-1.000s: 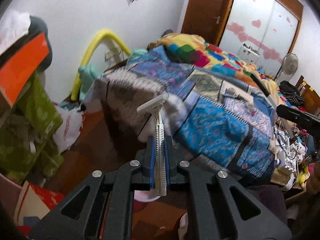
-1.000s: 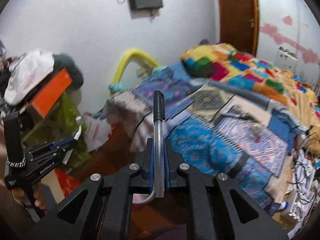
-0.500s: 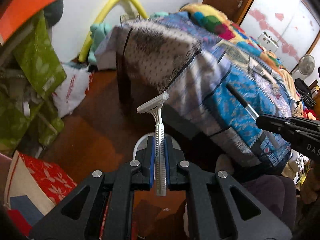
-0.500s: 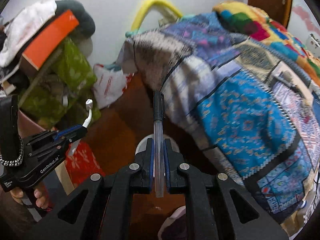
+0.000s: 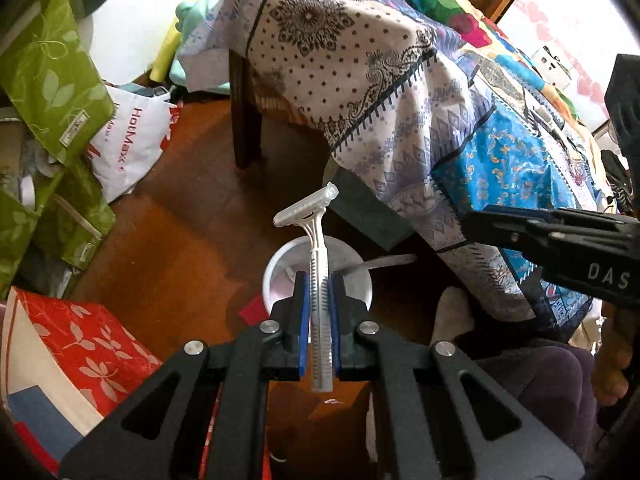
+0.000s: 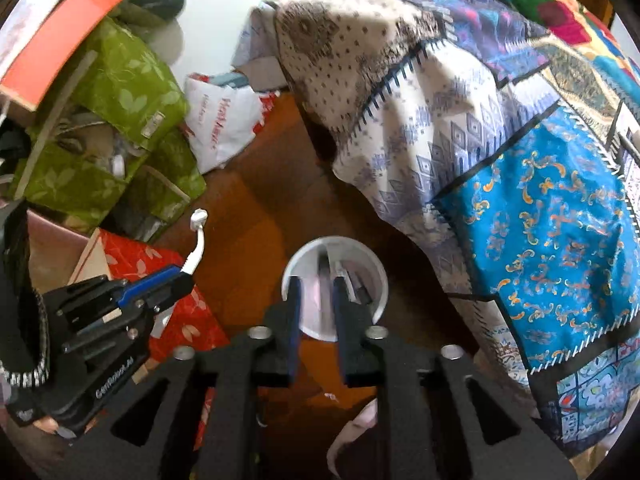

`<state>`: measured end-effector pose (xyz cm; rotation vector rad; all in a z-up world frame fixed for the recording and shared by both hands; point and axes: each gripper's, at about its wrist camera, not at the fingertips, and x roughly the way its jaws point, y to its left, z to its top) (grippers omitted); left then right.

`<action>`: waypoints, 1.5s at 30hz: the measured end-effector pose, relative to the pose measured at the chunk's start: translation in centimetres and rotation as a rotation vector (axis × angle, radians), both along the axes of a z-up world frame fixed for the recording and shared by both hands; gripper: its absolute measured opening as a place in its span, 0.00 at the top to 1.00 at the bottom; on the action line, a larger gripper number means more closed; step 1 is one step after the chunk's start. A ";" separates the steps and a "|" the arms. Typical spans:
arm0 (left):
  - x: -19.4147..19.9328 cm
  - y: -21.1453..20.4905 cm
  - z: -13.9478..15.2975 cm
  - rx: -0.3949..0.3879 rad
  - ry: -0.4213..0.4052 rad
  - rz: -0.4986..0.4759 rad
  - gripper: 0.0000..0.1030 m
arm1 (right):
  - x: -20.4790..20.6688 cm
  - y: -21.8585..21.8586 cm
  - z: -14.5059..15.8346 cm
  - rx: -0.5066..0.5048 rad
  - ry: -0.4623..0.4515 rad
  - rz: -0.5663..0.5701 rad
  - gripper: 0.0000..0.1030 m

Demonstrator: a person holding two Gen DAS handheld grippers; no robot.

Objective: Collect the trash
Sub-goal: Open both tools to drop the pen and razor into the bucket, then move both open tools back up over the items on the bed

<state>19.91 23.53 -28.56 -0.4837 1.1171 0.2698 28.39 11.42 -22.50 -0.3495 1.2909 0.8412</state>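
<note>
My left gripper (image 5: 319, 280) is shut on a white disposable razor (image 5: 318, 240), which stands up between its pads over a white round bin (image 5: 272, 280) on the wooden floor. The right wrist view shows that gripper (image 6: 176, 276) at the left with the razor (image 6: 198, 236) sticking out. My right gripper (image 6: 316, 284) points down into the bin (image 6: 380, 280); its jaws are opening and nothing is between them. The pen (image 6: 354, 280) lies loose and blurred inside the bin. In the left wrist view it is a grey streak (image 5: 386, 261) under the right gripper (image 5: 472, 220).
A bed with a patchwork blanket (image 5: 440, 120) overhangs the floor right of the bin. Green bags (image 5: 52, 72), a white shopping bag (image 5: 132, 140) and a red floral box (image 5: 80, 344) crowd the left. A person's socked foot (image 5: 452, 316) rests near the bin.
Both grippers have sunk and tipped down toward the bin. The right jaws have parted and the pen has dropped out of them. The left still grips the razor.
</note>
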 end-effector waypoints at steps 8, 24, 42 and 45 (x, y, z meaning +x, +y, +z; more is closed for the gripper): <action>3.0 -1.2 -1.2 -0.020 0.024 -0.040 0.92 | 1.0 -1.4 -0.1 -0.008 -0.013 -0.021 0.73; 1.5 -4.3 4.7 0.105 -0.046 -0.038 0.67 | -0.8 -4.9 4.5 0.038 -0.160 -0.001 0.73; -2.6 -12.2 19.4 0.264 -0.361 -0.090 0.67 | -5.2 -15.3 16.1 0.253 -0.447 -0.135 0.73; -2.6 -14.0 21.0 0.283 -0.401 -0.116 0.64 | -5.5 -17.5 17.7 0.286 -0.491 -0.174 0.73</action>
